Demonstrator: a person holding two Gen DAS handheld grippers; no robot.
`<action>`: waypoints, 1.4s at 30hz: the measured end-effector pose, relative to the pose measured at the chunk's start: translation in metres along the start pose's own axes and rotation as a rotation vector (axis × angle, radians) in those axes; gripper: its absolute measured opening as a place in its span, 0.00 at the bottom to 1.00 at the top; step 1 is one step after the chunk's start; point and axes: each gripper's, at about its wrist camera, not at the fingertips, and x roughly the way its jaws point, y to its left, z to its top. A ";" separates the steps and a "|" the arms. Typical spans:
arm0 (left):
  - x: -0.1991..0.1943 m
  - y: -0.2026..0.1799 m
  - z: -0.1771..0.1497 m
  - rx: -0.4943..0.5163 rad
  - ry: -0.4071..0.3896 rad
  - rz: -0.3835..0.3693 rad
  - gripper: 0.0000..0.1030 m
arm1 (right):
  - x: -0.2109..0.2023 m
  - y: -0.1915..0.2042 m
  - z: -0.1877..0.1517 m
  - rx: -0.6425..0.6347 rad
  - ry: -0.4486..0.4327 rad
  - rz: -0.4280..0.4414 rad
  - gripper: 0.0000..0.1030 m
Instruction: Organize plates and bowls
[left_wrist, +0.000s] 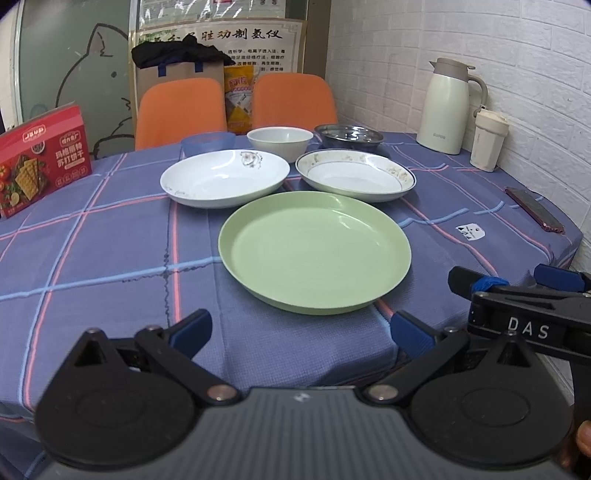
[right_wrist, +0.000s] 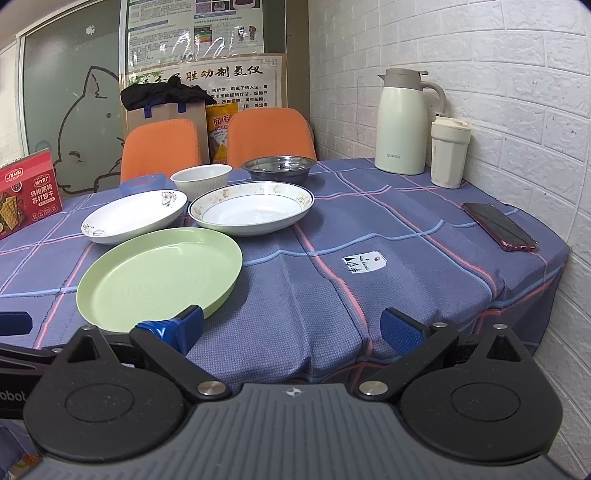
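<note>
The green plate (left_wrist: 314, 251) sits at the centre of the left wrist view, flat on the tabletop (left_wrist: 110, 258) near its front edge; in the right wrist view it lies at lower left. Behind it, toward the upper middle of the frame, two white plates stand side by side, their rims just beside each other and close to the green one: a flowered plate (left_wrist: 225, 177) on the left and a blue-rimmed plate (left_wrist: 356, 175) on the right. Further back are a white bowl (left_wrist: 279, 139), a steel bowl (left_wrist: 349, 136) to its right and a blue container (left_wrist: 209, 142) to its left. Nothing is stacked yet, so the sorting looks barely begun. The left tongs (left_wrist: 301, 330) hang at the bottom of their view, spread wide and empty, short of the green plate's near rim. The right tongs (right_wrist: 293, 328) are likewise apart and hold nothing; one blue pad (right_wrist: 184, 326) shows right at the green plate's near rim, though contact cannot be told. The likely trouble is grip: these plates are glossy with low sloping rims, so a pinch on the edge could slip and let a plate tip or clatter. The plates are also crowded, so lifting one carelessly might knock its neighbour. At the right of the frame a phone (right_wrist: 498, 227) lies near the tabletop's edge, with a thermos jug (right_wrist: 402, 122) and a cup (right_wrist: 448, 151) behind it, all open to a wide swing.
</note>
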 end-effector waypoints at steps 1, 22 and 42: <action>0.000 0.000 0.002 -0.001 -0.003 0.001 1.00 | 0.000 0.000 0.001 -0.002 0.000 0.002 0.87; 0.038 0.032 0.070 -0.054 0.029 0.098 1.00 | 0.064 0.013 0.054 -0.046 0.093 0.068 0.87; 0.102 0.077 0.076 -0.141 0.192 0.041 0.99 | 0.123 0.033 0.051 -0.112 0.262 0.170 0.87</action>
